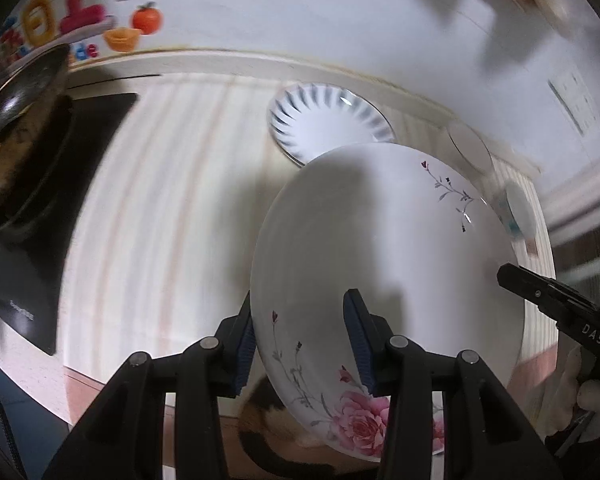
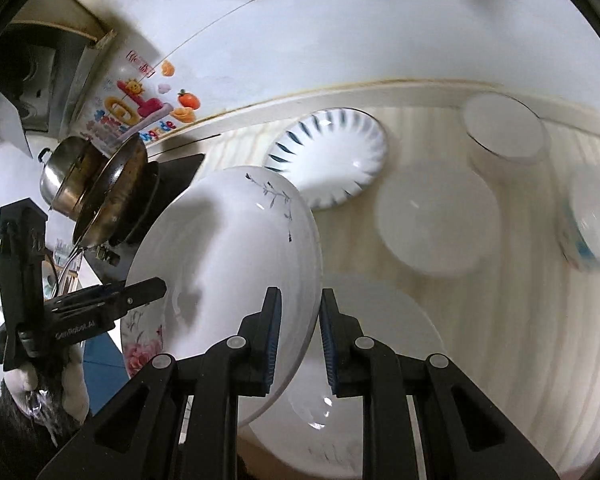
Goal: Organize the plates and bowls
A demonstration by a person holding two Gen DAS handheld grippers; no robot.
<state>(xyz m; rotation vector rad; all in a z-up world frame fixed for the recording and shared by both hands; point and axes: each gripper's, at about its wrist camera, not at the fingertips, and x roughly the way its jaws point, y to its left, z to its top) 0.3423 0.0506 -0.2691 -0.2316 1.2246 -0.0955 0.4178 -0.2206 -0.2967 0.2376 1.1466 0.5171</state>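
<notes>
A large white plate with pink flowers is held tilted above the counter by both grippers. My left gripper is shut on its near rim, one pad on each face. My right gripper grips the opposite rim of the same plate. A blue-striped white plate lies on the counter behind; it also shows in the right wrist view. Another white plate lies under the right gripper.
A small white dish, a white bowl and a bowl with blue pattern stand to the right. A black stove with a pan and a steel pot is at the left.
</notes>
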